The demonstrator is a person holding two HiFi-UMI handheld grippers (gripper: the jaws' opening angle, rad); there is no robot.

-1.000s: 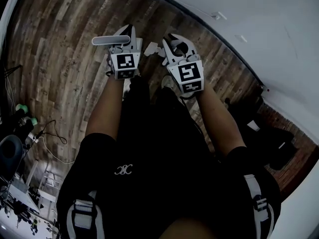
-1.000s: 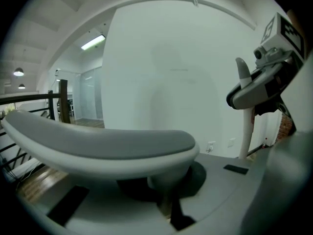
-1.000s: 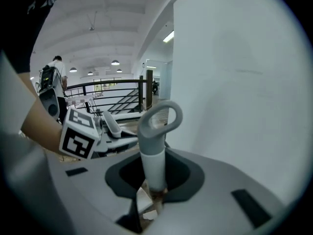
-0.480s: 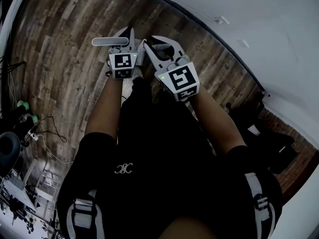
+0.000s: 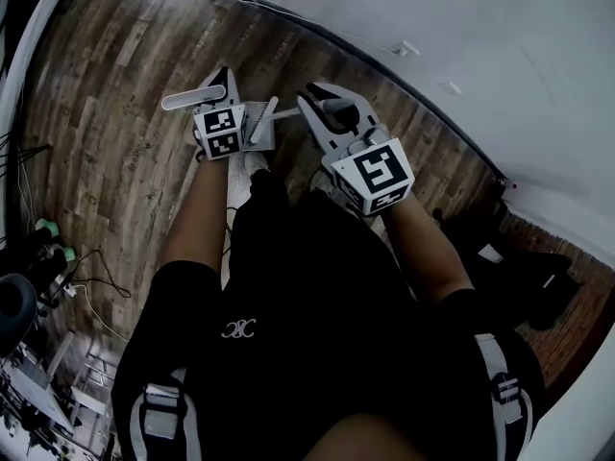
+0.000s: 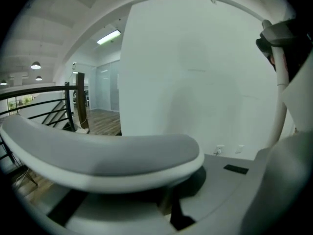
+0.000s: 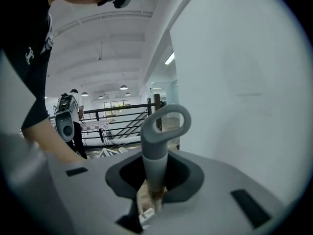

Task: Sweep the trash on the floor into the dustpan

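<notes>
Left tongs (image 5: 217, 88): clenched on a flat oblong grip (image 6: 105, 155). It lies crosswise through the jaws and sticks out to the person's left.

Right tongs (image 5: 330, 104): clenched on a loop-ended handle (image 7: 160, 141). The grey shaft stands up straight out of the gap between the jaws, loop on top.

Both handles are held up in front of the person's torso, side by side and near each other, marker cubes (image 5: 221, 133) facing the head camera. They sit over the wooden floor (image 5: 106, 94), close to the floor's edge along the white wall (image 5: 480, 36).

The body blocks whatever hangs below either handle, so I can't tell the lower ends.

The right gripper view also shows a dark railing (image 7: 117, 109) and another person (image 7: 68, 116) standing behind it.
</notes>
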